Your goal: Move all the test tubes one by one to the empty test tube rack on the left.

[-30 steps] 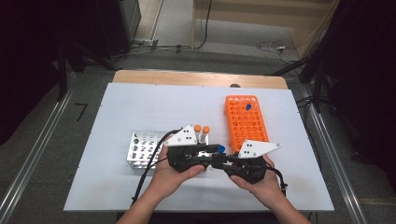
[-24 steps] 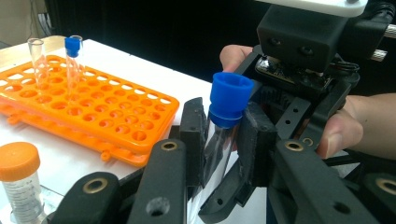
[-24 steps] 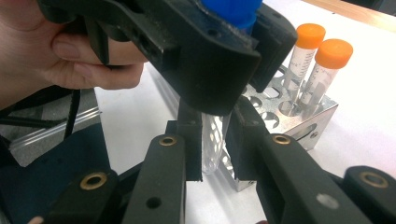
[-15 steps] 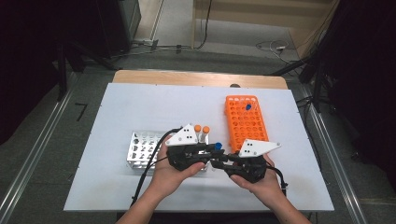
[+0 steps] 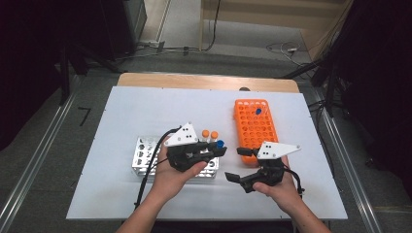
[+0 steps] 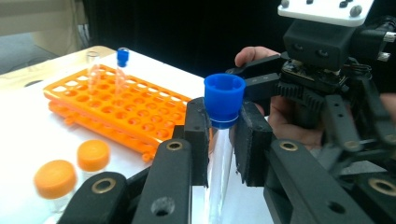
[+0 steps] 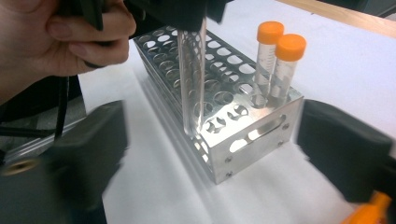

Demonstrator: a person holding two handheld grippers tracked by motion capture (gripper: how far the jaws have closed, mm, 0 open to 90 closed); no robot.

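- The white rectangular table top (image 5: 145, 111) is seen bearing everything; wide bare room lies at its far left, while the near edge runs close under the person's hands, so that edge is judged the one to mind.
- The orange plastic tube rack (image 5: 256, 127) lies at the right of the table with one blue-capped tube standing in it; the silver perforated metal rack (image 5: 145, 156) stands left of it, well apart, with two orange-capped tubes (image 5: 210, 136) upright at its right end; most holes in both are empty.
- The left gripper (image 6: 223, 142) is clamped on the clear plastic tube with the blue screw cap (image 6: 224, 100); the pads press just under the cap, and the tube is held upright above the metal rack's right end, its tip near the top plate in the right gripper view.
- The right gripper (image 5: 240, 165) is seen spread wide with nothing between its jaws, which have just been opening; it hangs just right of the metal rack, short of the orange rack.
- The tube is judged light, stiff and slick-walled, liable to slide or crack under a hard squeeze; the best hold is judged to be under the cap's rim, as now.
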